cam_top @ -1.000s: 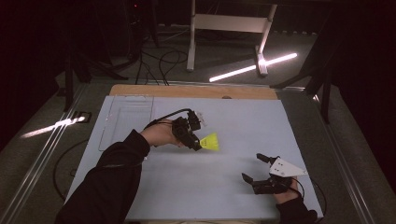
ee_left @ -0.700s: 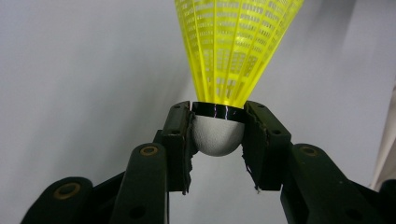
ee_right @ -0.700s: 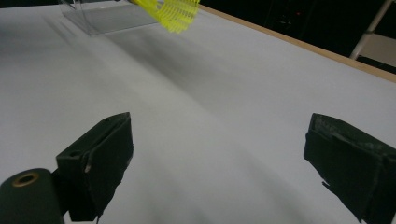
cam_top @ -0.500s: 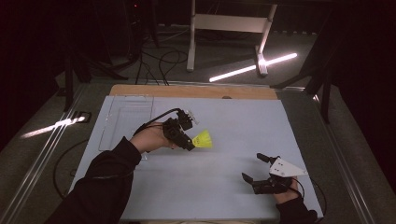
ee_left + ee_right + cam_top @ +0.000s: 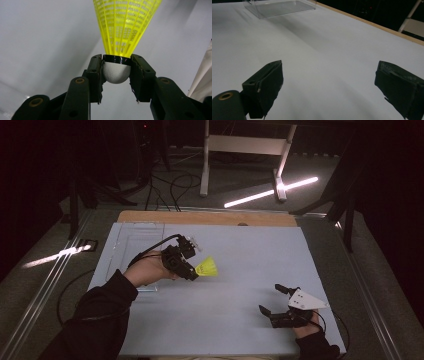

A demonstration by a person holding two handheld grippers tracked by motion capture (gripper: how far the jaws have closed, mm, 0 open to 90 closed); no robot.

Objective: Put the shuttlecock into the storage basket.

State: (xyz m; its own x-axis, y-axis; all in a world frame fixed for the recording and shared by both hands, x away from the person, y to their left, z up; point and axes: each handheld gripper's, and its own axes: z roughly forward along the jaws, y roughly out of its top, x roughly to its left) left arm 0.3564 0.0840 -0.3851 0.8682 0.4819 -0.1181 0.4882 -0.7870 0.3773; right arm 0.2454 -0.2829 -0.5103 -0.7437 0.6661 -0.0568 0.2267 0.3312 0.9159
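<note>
high view first: we see our left gripper [image 5: 192, 271] held over the left half of the table [image 5: 240, 330], roughly midway between the near and far edges, with a yellow shuttlecock [image 5: 207, 268] sticking out of its jaws toward the table's middle. our left hand [image 5: 147, 270] wraps the gripper's body, a dark sleeve [image 5: 95, 320] runs back toward the near left corner, and the gripper's black cable [image 5: 152, 247] loops over the hand. just behind that hand, toward the far left corner, lies a clear plastic tray [image 5: 135, 237] on the pale sheet.

left gripper view shows the grip closely: both jaws are closed on the shuttlecock [image 5: 126, 27], the pads [image 5: 96, 75] pressing the two sides of its white rounded cork [image 5: 116, 72], right below the black band. the yellow mesh skirt fans out away from the jaws, and the cork's tip hangs free between them. the shuttlecock looks clear of the table surface behind it.

our right gripper [image 5: 272, 300] rests near the near right corner, well apart from the shuttlecock, its grey three-cornered plate [image 5: 305, 300] on top. in the right gripper view its jaws stand wide apart with bare table between them and nothing held; the clear plastic tray [image 5: 279, 7] shows far off at the top.
</note>
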